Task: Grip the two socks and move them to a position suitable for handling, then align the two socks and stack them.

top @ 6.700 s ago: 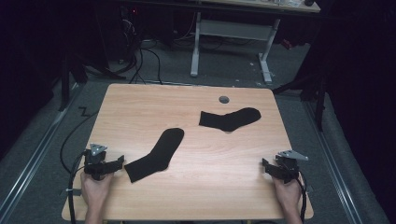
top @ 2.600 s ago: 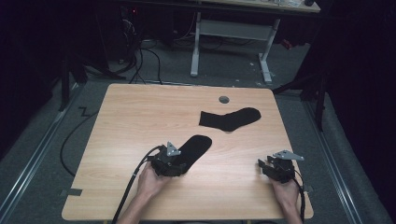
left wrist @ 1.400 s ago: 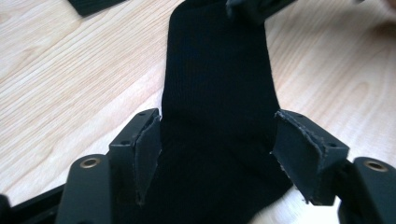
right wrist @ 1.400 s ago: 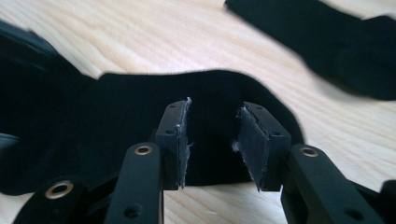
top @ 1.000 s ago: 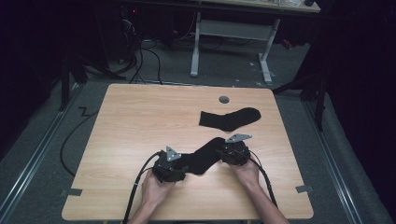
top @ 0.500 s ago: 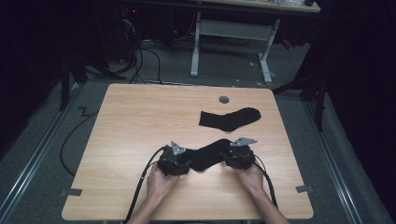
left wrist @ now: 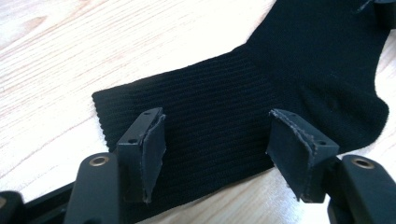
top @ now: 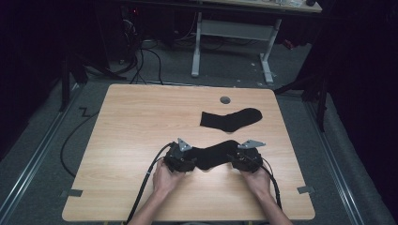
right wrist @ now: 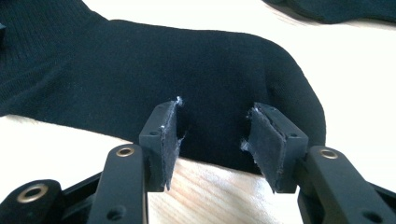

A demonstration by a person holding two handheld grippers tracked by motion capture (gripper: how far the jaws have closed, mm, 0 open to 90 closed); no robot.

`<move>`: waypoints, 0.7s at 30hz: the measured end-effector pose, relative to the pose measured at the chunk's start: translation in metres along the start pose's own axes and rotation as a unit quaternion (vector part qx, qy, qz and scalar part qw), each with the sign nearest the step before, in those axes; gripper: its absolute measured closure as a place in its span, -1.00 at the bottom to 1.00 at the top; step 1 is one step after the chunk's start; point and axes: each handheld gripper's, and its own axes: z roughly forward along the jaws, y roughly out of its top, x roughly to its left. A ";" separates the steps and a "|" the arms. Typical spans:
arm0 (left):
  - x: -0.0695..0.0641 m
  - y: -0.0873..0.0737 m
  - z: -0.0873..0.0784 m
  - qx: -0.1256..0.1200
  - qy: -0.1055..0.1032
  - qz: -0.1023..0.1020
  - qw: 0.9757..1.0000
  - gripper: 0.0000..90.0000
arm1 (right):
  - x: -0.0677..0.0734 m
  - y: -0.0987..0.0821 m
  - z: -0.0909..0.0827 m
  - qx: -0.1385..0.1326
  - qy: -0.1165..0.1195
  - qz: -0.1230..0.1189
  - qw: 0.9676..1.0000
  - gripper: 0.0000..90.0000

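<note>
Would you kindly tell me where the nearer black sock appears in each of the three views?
High view: nearer sock, low centre, between both grippers.
Left gripper view: ribbed cuff between the open jaws.
Right gripper view: toe end behind the open jaws.
Shared landmark: the heel bend.

Low in the high view, the left tool (top: 180,158) and right tool (top: 247,158) are black blocks, each topped by a grey three-cornered plate and trailing a black cable. Close up, their black jaws carry brass-ringed screws and frayed dark pads (right wrist: 169,135). The forearms are bare.
</note>
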 end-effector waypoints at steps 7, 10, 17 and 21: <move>-0.001 0.001 0.001 -0.002 0.001 -0.004 1.000 -0.19 | -0.002 0.000 -0.001 0.001 0.000 0.004 1.000 0.15; 0.000 0.001 0.001 -0.002 0.000 -0.005 1.000 -0.19 | -0.002 0.000 -0.001 0.002 -0.001 0.005 1.000 0.15; 0.000 0.001 0.000 -0.002 0.005 -0.003 1.000 -0.22 | -0.003 0.001 -0.001 0.001 0.006 0.005 1.000 0.22; 0.000 0.003 -0.005 -0.018 0.003 -0.012 1.000 -0.23 | -0.005 0.001 -0.004 -0.008 0.008 0.008 1.000 0.22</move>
